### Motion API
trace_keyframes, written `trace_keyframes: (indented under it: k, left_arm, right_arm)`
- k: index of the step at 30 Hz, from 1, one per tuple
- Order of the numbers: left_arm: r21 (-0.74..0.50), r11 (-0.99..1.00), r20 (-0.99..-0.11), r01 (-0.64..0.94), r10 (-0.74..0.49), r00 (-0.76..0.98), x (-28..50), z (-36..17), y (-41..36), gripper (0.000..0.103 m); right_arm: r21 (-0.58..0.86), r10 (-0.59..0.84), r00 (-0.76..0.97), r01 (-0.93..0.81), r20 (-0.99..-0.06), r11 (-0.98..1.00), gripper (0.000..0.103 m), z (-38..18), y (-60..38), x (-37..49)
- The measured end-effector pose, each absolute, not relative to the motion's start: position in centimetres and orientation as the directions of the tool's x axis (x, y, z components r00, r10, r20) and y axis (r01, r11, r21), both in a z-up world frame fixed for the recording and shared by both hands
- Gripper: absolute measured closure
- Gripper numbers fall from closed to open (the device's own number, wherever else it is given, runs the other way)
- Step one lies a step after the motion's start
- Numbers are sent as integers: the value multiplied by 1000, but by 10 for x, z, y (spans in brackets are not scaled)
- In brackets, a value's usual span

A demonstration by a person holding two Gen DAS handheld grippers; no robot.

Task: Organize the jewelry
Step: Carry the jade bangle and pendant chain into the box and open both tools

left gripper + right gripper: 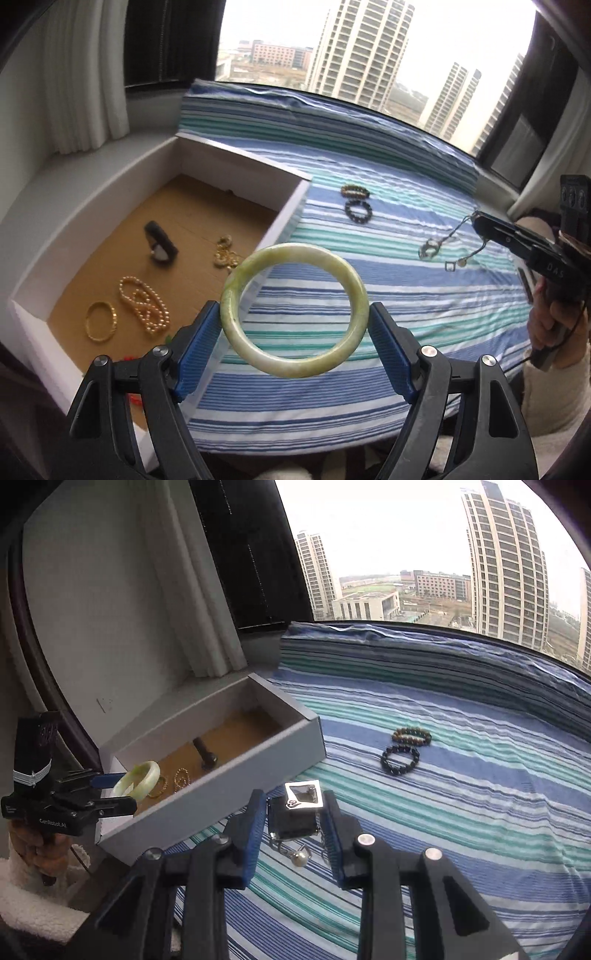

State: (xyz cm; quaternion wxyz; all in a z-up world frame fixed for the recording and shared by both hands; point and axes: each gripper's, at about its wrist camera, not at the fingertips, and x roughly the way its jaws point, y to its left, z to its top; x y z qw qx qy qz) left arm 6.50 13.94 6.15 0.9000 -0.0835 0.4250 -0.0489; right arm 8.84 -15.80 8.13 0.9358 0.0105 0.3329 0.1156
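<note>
My left gripper (pixel 294 325) clamps the jade bangle (pixel 294 310) across its width, above the box's right wall: stiff, smooth, brittle (the rim grip suits it). My right gripper (pixel 295 821) grasps a dark square pendant (pixel 293 821), chain dangling limp. The white box (pixel 284 221) holds gold bracelets (pixel 101 321), pearls (pixel 146 304), and a ring stand (pixel 160 242).

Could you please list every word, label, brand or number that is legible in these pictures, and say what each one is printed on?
"GenRobot.AI": white print on the side of the black left gripper, seen from the right wrist view.
"DAS": pale letters on the body of the black right gripper, in the left wrist view; cut off, possibly part of a longer word.
Purple-and-white sticker on the left gripper's upright black block: too blurred to read.
</note>
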Motion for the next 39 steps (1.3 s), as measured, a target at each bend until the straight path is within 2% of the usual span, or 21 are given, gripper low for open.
trace_keyframes:
  k: [6,12,20,25,29,30,31,32,34,39]
  left_arm:
    - [-157,963,-769,-217,18,639,74,59,225,22]
    - [-142,920,-832,-366,90,548,94,15,284,22]
    - [-133,898,-873,-419,93,478,130,-26,321,22]
    - [-94,894,-877,-439,134,460,162,-38,338,22]
    - [-108,897,-886,-428,108,450,186,-54,347,22]
    - [-110,897,-891,-428,102,443,192,-58,349,21]
    - [-113,893,-894,-435,100,436,195,-60,350,21]
    - [-116,890,-895,-441,98,435,196,-63,352,21]
    - [-127,887,-884,-444,102,457,193,-61,352,21]
    - [-131,899,-846,-419,119,520,170,-38,341,12]
  right_arm:
    - [101,310,761,-309,-570,946,72,94,-96,146]
    - [118,371,693,-384,-619,916,72,64,-31,217]
    - [177,415,502,-454,-759,873,72,4,40,288]
    - [177,398,450,-456,-799,872,72,-28,64,304]
    - [166,379,418,-461,-826,872,71,-48,77,305]
    - [142,358,427,-460,-830,877,65,-51,80,304]
    - [114,335,441,-456,-832,883,53,-51,82,303]
    - [94,320,457,-451,-830,887,49,-49,83,299]
    - [98,328,474,-447,-817,889,48,-42,78,289]
    - [72,319,550,-423,-772,903,45,-16,50,254]
